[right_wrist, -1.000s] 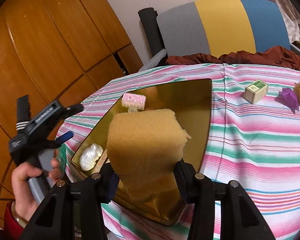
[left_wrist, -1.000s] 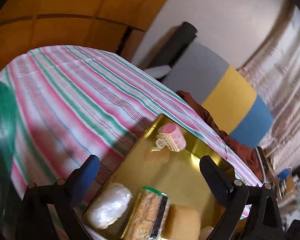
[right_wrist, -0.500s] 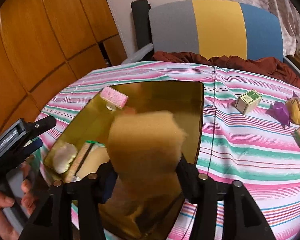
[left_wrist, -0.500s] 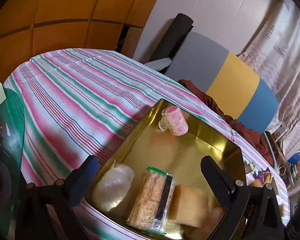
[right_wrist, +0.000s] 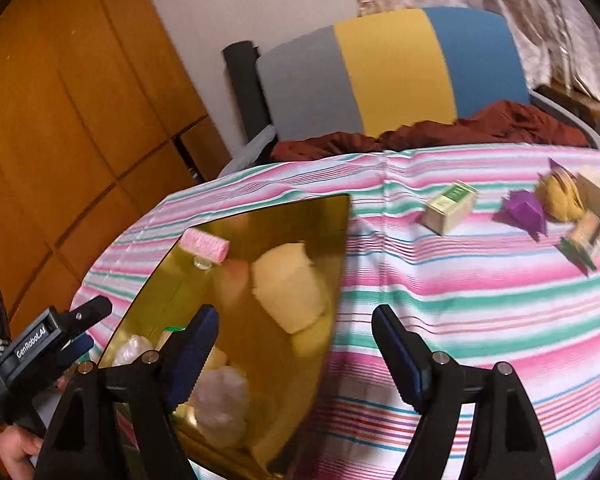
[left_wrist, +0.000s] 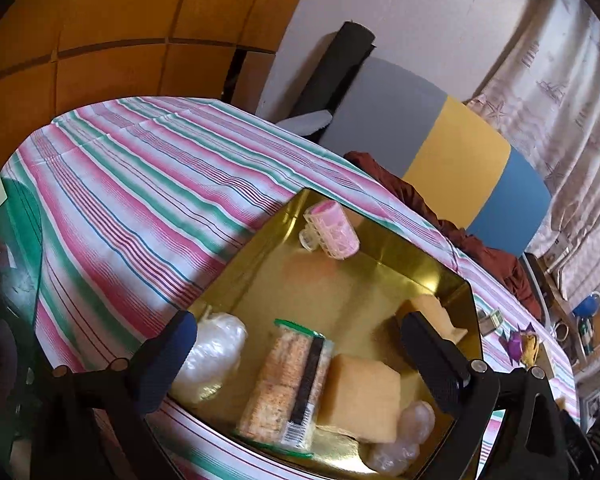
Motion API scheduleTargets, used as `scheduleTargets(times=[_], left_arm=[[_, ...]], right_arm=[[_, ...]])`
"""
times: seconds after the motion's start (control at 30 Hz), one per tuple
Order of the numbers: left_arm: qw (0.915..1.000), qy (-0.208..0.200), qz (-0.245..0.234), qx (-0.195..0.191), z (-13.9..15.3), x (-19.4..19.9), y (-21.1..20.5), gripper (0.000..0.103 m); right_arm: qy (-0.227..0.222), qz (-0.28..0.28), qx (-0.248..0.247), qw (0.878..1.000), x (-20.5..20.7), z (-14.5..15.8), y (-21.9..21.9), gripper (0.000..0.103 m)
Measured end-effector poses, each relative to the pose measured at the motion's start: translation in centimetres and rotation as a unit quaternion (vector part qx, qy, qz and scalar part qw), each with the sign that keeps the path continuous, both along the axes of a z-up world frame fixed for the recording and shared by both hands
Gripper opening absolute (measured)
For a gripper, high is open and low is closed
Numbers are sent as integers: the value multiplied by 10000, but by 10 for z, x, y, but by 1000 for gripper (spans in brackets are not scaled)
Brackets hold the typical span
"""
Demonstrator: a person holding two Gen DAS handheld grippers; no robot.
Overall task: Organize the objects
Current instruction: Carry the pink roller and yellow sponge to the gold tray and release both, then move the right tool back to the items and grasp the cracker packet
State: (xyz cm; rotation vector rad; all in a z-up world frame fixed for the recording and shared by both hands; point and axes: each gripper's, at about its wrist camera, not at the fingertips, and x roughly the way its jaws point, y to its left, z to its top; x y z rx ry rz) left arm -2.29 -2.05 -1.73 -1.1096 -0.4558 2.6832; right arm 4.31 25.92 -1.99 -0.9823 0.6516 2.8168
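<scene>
A gold tray (left_wrist: 340, 280) (right_wrist: 300, 216) lies on the striped tablecloth. It holds a pink hair roller (left_wrist: 334, 230) (right_wrist: 205, 245), a white plastic wad (left_wrist: 212, 354), a cracker pack (left_wrist: 290, 384), a yellow sponge (left_wrist: 360, 396) and a second yellow sponge (right_wrist: 290, 290) (left_wrist: 430, 312) near its right side. My right gripper (right_wrist: 294, 354) is open and empty above the tray's near edge. My left gripper (left_wrist: 300, 354) is open and empty over the tray's near end; it also shows in the right wrist view (right_wrist: 76, 332).
On the cloth right of the tray lie a small green-and-cream box (right_wrist: 450, 208), a purple paper figure (right_wrist: 524, 210), a yellow object (right_wrist: 560, 196) and other small packs (right_wrist: 588, 236). A grey-yellow-blue chair (right_wrist: 392, 76) with a brown cloth stands behind the table.
My right gripper opened and let go of the yellow sponge, which now lies in the tray. The right gripper swung toward the right; the left gripper pulled back slightly.
</scene>
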Motion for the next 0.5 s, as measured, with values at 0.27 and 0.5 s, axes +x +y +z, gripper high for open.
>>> scheduleTargets(times=[0.27, 0.5], left_arm=[[9974, 19, -655, -290, 2, 19, 43, 103], [9870, 203, -1515, -493, 5, 46, 93, 103]], right_arm=[[-313, -397, -11, 9987, 20, -22, 31, 80], [-574, -835, -108, 9948, 44, -47, 66, 80]])
